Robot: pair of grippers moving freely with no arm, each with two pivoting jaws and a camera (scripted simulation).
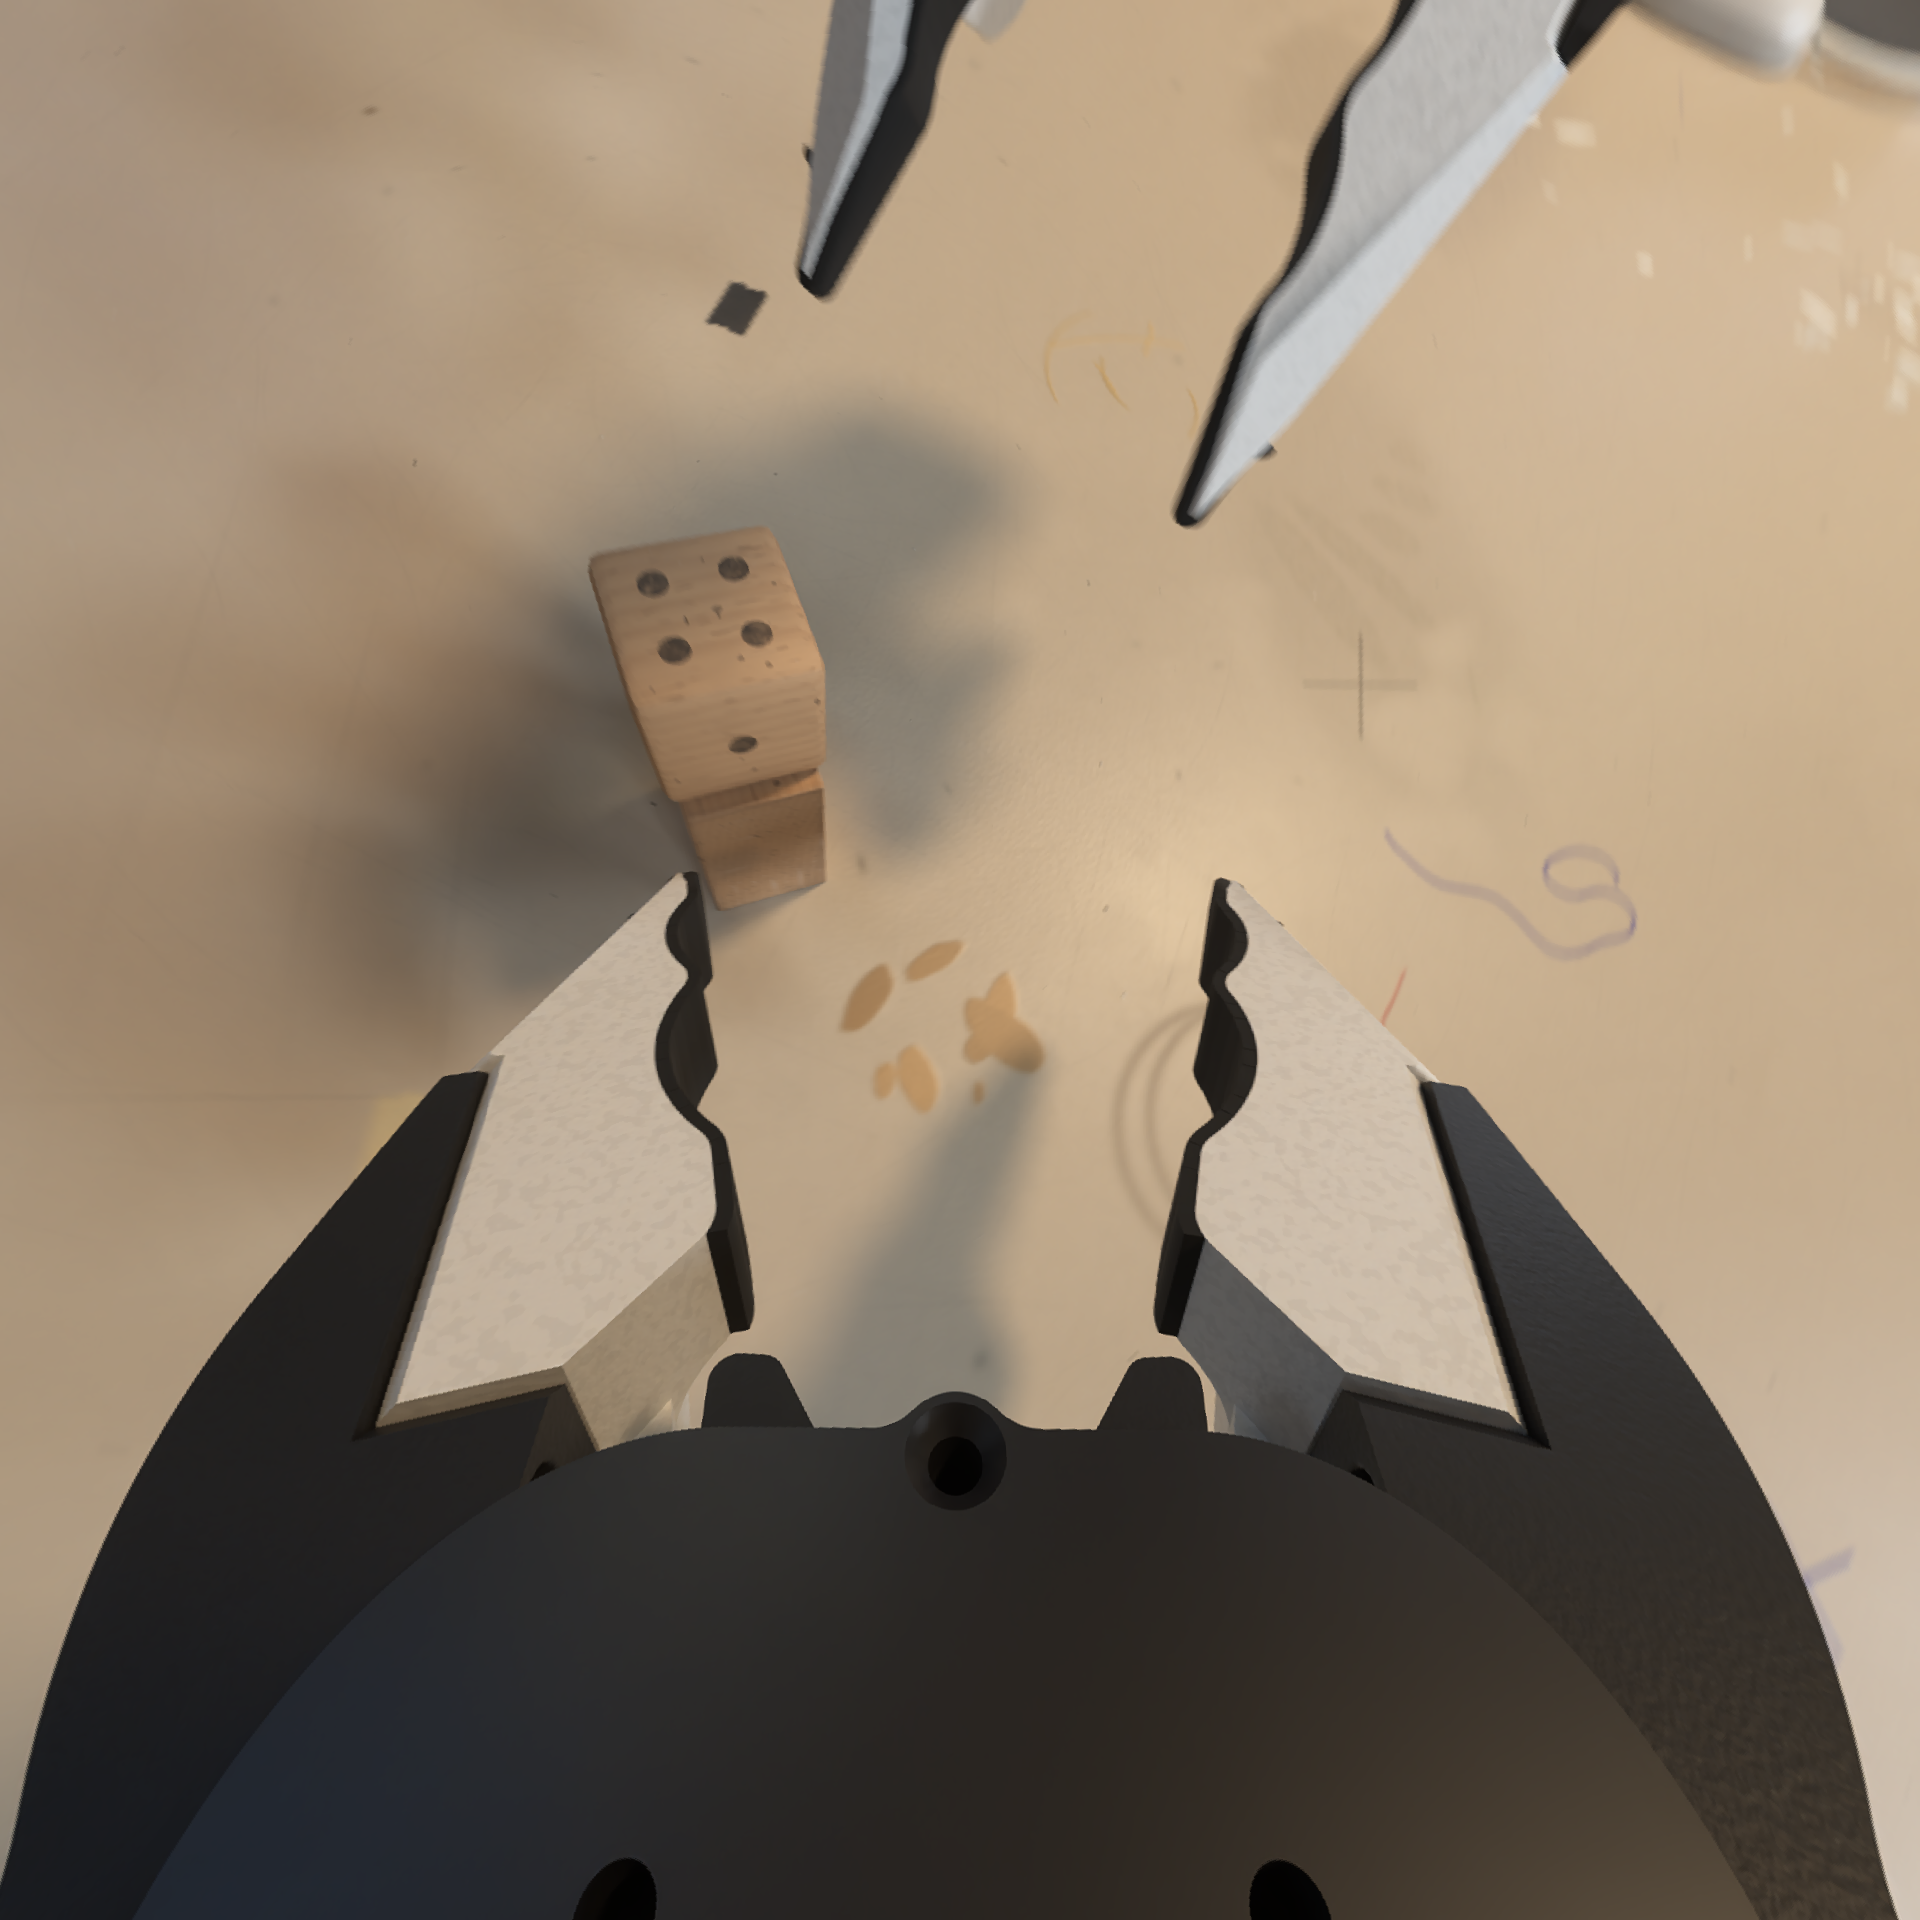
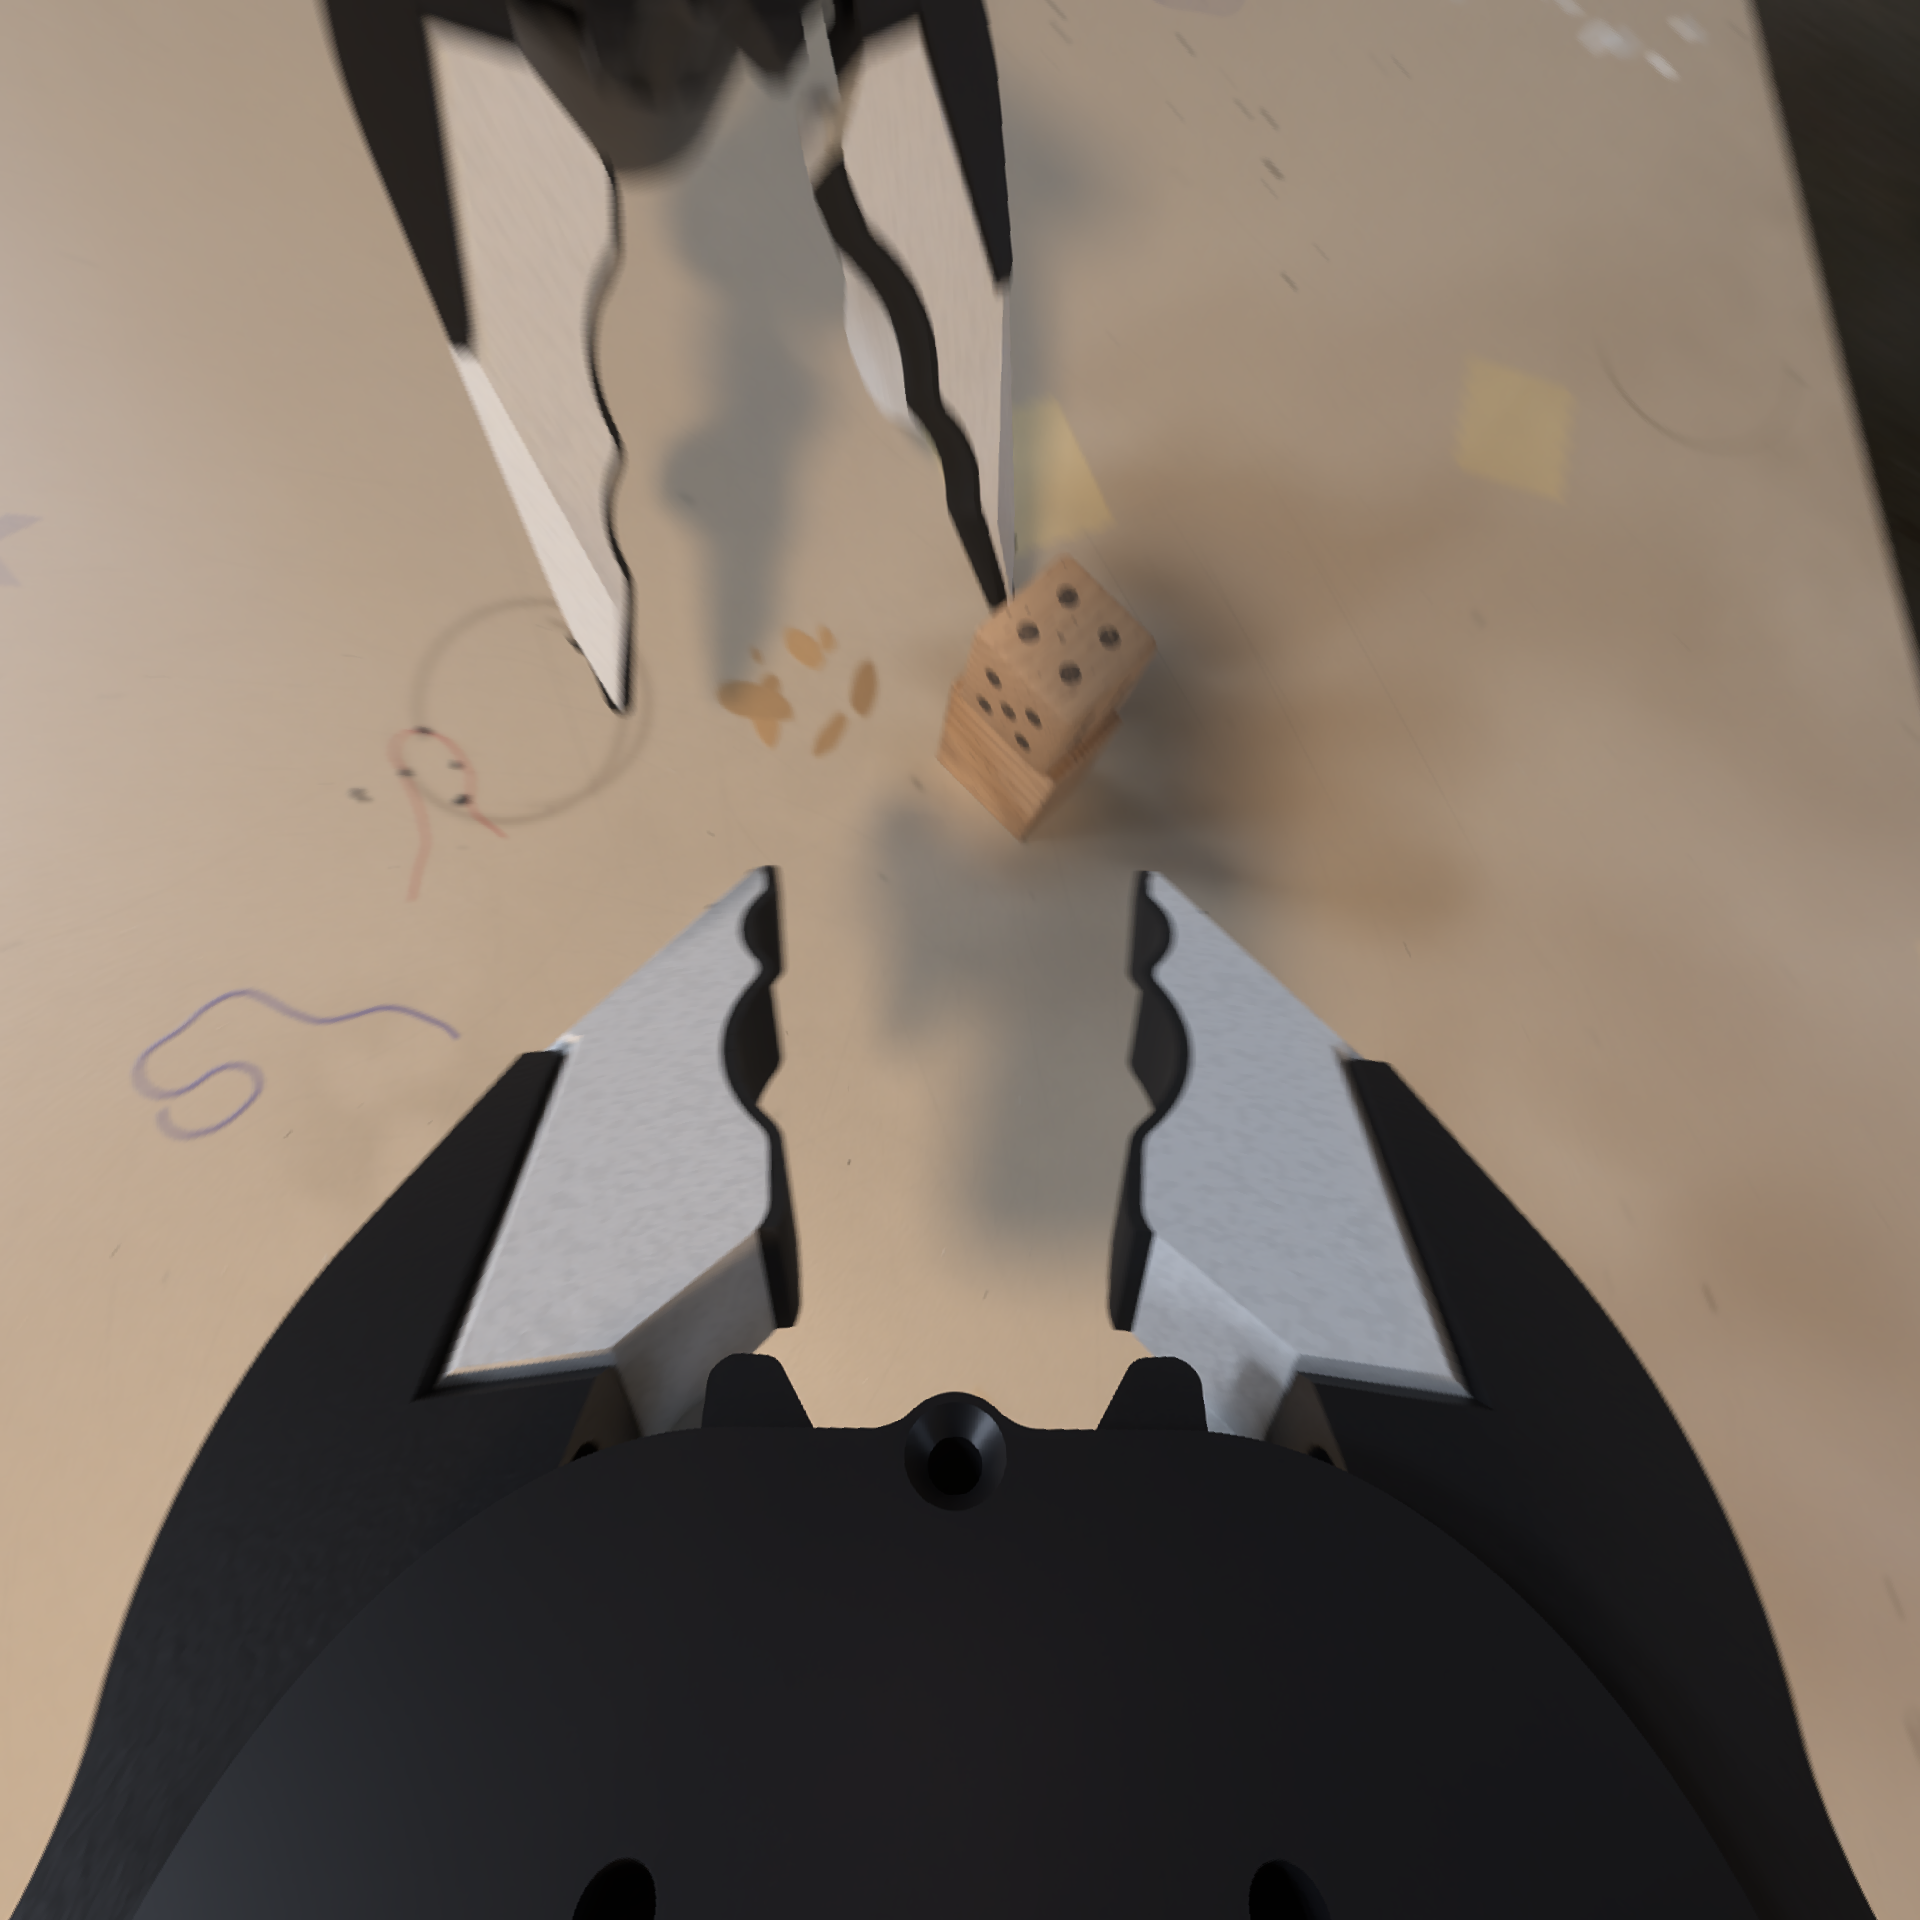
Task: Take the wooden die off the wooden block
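A wooden die [image 1: 717, 665] with dark pips sits on top of a small wooden block [image 1: 758, 847] on the beige table. In the left wrist view my left gripper [image 1: 956, 894] is open and empty; the die and block lie just ahead of its left fingertip. The right gripper [image 1: 1003, 400] shows farther off at the top, open. In the right wrist view the die [image 2: 1055, 655] rests on the block [image 2: 1013, 779] ahead and slightly right of my open, empty right gripper [image 2: 956, 883]. The left gripper [image 2: 805, 649] hangs beyond, one fingertip close to the die.
The beige table [image 1: 312, 312] bears pen scribbles [image 1: 1517, 894], tan stains [image 1: 935, 1023] and a faint ring mark. A white object [image 1: 1766, 31] sits at the top right corner of the left wrist view. A dark edge [image 2: 1849, 312] runs down the right of the right wrist view.
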